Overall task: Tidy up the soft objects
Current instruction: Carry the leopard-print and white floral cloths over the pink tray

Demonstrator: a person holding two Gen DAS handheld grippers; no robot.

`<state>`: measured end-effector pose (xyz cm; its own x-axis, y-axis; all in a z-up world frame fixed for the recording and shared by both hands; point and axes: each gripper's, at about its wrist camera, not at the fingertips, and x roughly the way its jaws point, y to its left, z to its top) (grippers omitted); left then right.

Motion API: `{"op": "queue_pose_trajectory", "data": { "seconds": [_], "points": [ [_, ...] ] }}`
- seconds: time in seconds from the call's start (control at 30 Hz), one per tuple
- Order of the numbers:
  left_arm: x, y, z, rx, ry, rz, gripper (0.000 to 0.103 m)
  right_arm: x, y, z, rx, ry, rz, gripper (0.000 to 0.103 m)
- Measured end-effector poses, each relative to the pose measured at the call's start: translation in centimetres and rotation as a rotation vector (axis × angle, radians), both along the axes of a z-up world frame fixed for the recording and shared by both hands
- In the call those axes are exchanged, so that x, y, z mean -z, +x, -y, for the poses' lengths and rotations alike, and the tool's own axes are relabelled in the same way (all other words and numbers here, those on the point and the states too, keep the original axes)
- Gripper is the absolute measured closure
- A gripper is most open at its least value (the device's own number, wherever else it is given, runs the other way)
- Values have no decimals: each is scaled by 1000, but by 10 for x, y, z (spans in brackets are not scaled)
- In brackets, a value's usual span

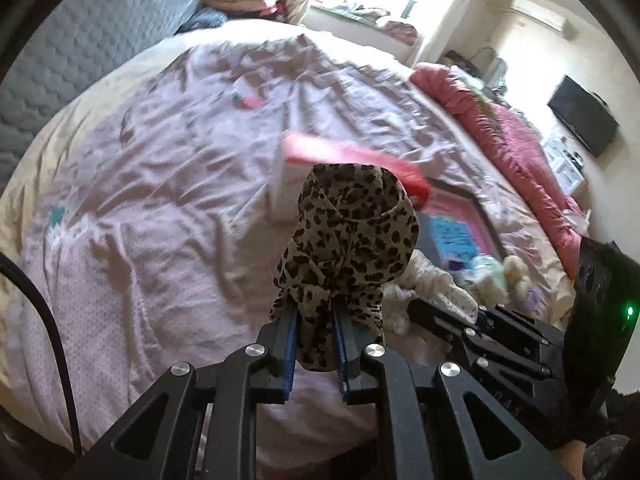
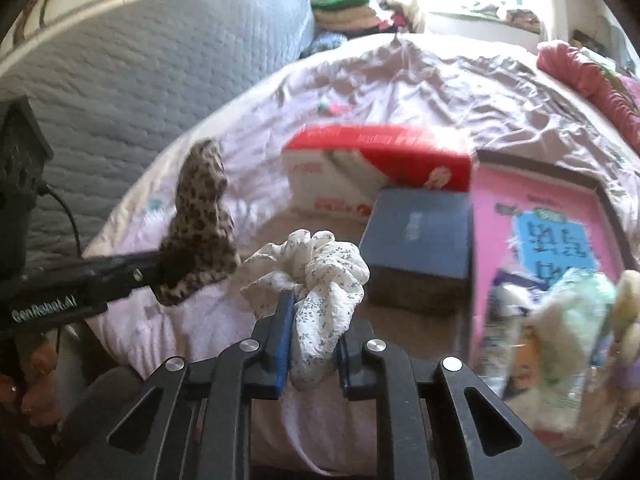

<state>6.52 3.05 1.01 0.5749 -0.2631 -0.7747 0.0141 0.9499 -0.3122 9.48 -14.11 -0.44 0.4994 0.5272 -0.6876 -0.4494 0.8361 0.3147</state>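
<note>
Leopard-print scrunchie (image 1: 344, 240) is clamped between the blue pads of the left gripper (image 1: 316, 344), its bulk standing up past the fingertips above the bed (image 1: 160, 200); the right wrist view shows the same scrunchie from the side, pinched at the tip of that gripper and clear of the sheet. White floral scrunchie (image 2: 316, 280) is gripped in the right gripper (image 2: 312, 344), whose jaws are drawn in tight on the fabric, the ruffles spilling over the left pad. Both pieces hang over the near part of the bed, side by side, leopard one to the left. Behind them on the crumpled pale pink sheet (image 2: 400, 80) lie a red-and-white box (image 2: 380, 168), a blue box (image 2: 420, 240) just before it, and a pink book (image 2: 540, 220) touching the blue box's right side; a fluffy pale bundle (image 2: 568, 320) rests on the book's near end. Pink quilt (image 1: 500, 128) is heaped along the far right edge; a grey quilted headboard (image 2: 140, 72) stands at the left.
</note>
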Motion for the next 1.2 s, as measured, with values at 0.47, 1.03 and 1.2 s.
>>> {"op": "queue_pose_trajectory", "data": {
  "seconds": [0.47,1.03,1.2],
  "points": [
    [-50,-4,106,159,69,88,87,-62,-5,99,152,75,102,84],
    [-68,19,175,235,109,111,87,-68,-11,186,296,150,125,84],
    [-59,31,185,248,112,85,87,-61,-8,202,321,166,113,84]
  ]
}}
